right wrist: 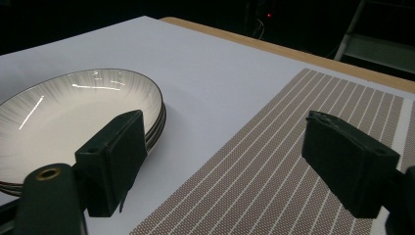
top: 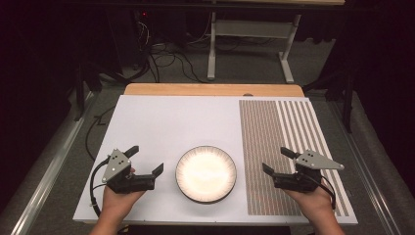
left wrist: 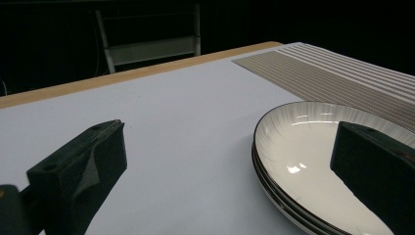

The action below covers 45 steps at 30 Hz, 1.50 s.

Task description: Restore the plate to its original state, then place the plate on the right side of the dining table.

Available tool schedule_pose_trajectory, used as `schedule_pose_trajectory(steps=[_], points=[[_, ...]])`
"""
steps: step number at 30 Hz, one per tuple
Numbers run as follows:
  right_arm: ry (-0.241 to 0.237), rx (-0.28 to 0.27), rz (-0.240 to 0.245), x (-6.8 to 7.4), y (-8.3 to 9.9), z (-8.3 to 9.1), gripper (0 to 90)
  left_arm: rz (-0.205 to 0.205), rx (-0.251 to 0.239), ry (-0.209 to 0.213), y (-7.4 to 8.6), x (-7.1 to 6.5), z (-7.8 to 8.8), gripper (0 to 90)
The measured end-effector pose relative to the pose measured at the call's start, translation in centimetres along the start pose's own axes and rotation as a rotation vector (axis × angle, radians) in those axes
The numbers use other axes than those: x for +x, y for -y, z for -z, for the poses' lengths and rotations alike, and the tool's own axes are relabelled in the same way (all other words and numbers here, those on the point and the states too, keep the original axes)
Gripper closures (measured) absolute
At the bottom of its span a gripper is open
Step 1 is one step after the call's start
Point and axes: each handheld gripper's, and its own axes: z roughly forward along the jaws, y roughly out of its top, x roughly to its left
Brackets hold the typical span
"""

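Right now my left gripper (top: 146, 159) sits low over the white board (top: 161, 122), its 2 black jaws spread wide with nothing between them. In the left gripper view the right-hand jaw stands in front of the near side of the plates (left wrist: 303, 147), but I cannot tell whether it touches the rim; the left-hand jaw is over bare white board. My left hand (top: 117, 198) comes in from the bottom edge, and a black cable loops off the gripper's outer side.

My right gripper (top: 279, 160) is also open and empty. Its jaws point toward the far side of the table, angled a little inward, above the striped mat (top: 274, 147). In the right gripper view the left-hand jaw is just beside the plates' edge (right wrist: 78, 107) and the right-hand jaw hangs over the mat's brown and white lines (right wrist: 254, 161). My right hand (top: 313, 200) holds it from below.

The plates lie between the 2 grippers (top: 206, 174), near the front middle of the board and just left of the mat. They are white with fine radial lines and a dark rim, and both gripper views show stacked rims, at least 2, perhaps 3. The stack sits flat on the board, apart from the mat.

Beyond the board a strip of wooden tabletop (top: 210, 89) shows along the far edge, and behind that a pale metal frame (top: 249, 39) stands on the grey floor among dark cables.
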Motion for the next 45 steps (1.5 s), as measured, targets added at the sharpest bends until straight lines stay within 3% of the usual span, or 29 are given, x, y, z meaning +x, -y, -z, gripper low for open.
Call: schedule_pose_trajectory(steps=[11,14,15,16,18,26,31,38,45], points=[[-0.056,0.055,0.028,1.6,-0.2,-2.8,30.6,0.014,-0.019,-0.003,-0.3,0.0,0.4,0.6],[-0.081,0.071,0.029,1.9,-0.1,-3.4,42.8,0.008,-0.013,-0.007,0.0,-0.1,0.7,0.6],[-0.081,0.071,0.029,1.9,-0.1,-3.4,42.8,0.008,-0.013,-0.007,0.0,-0.1,0.7,0.6],[-0.102,0.087,0.028,2.1,-0.2,-3.9,52.3,0.023,-0.016,-0.006,0.1,0.1,0.7,0.6],[-0.107,0.098,0.036,2.2,-0.2,-4.2,58.4,0.028,-0.011,-0.001,0.2,0.3,0.6,0.4],[-0.127,0.13,0.047,2.5,-0.4,-4.9,74.3,0.021,-0.009,0.003,0.2,0.4,0.8,0.3],[-0.166,0.182,0.076,3.4,-0.2,-5.4,88.4,0.011,-0.01,0.0,0.0,0.1,0.7,0.3],[-0.205,0.216,0.11,4.0,0.0,-5.7,90.0,0.005,-0.007,-0.001,0.0,0.0,0.7,0.3],[-0.214,0.251,0.147,5.0,0.0,-6.3,90.0,0.003,-0.015,-0.001,-0.1,-0.1,0.7,0.2]])
